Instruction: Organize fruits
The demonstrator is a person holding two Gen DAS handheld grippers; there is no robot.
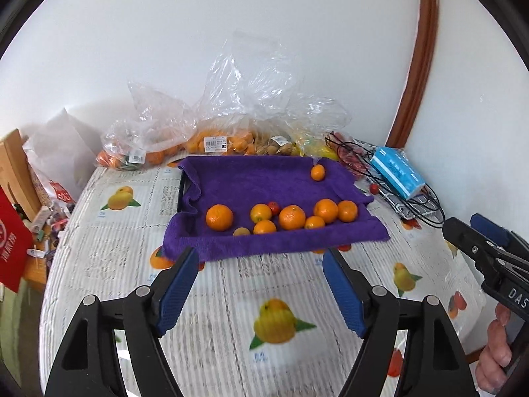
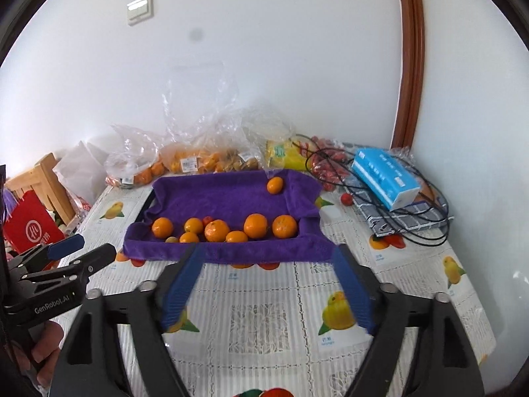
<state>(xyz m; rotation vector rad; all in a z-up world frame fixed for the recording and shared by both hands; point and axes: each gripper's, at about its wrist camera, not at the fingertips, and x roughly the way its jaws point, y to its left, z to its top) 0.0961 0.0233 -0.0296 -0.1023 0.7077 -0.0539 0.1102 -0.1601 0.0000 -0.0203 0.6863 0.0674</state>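
Observation:
A tray lined with a purple towel [image 1: 251, 182] [image 2: 228, 195] sits on the table. Several oranges [image 1: 292, 217] [image 2: 255, 226] lie in a row along its near side, with one small red fruit [image 1: 273, 207] among them. A single orange [image 1: 317, 172] [image 2: 275, 185] rests in the far right corner. My left gripper [image 1: 261, 258] [image 2: 82, 248] hovers over the tablecloth in front of the tray, open and empty. My right gripper [image 2: 267, 254] [image 1: 472, 228] hangs beside it, also open and empty.
Clear plastic bags of fruit [image 1: 211, 139] [image 2: 198, 158] line the wall behind the tray. A blue tissue box [image 1: 396, 172] [image 2: 383, 178] lies on a black wire basket at the right. Red bags [image 1: 13, 241] and a wooden chair [image 2: 43, 178] stand left of the table.

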